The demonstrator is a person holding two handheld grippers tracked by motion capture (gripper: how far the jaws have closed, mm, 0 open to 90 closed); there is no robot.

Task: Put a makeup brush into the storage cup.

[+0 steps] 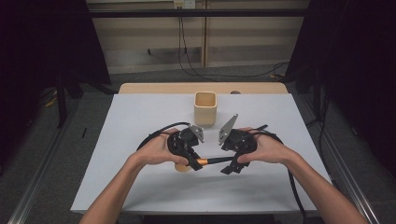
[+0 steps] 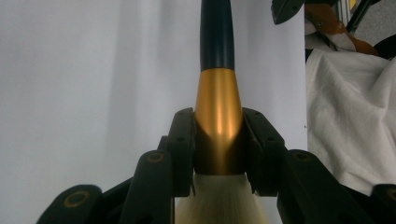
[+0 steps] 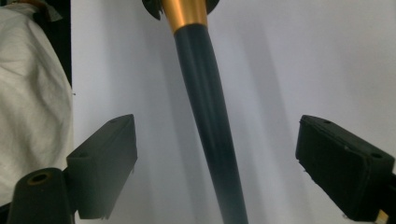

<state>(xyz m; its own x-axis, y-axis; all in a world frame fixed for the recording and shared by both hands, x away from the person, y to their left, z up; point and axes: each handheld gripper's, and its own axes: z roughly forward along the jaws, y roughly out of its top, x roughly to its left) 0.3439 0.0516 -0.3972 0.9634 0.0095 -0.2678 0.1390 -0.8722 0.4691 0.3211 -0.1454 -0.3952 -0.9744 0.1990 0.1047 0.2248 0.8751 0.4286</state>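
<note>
Gold ferrule of the brush (image 2: 219, 121) sat clamped in my left gripper (image 1: 190, 158), level above the table (image 1: 140, 121), near of the cup (image 1: 205, 108). My right gripper (image 3: 217, 158) stood wide around the dark handle, untouching; I judged centring it before closing wisest.

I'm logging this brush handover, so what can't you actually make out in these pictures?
- Brush bristle tip: cut off by the bottom edge in the left gripper view; in the high view the left gripper and hand cover most of it.
- Handle end: runs off the bottom edge in the right gripper view, between the open right gripper jaws.
- Cup contents: its wall hides the inside in the high view.
</note>
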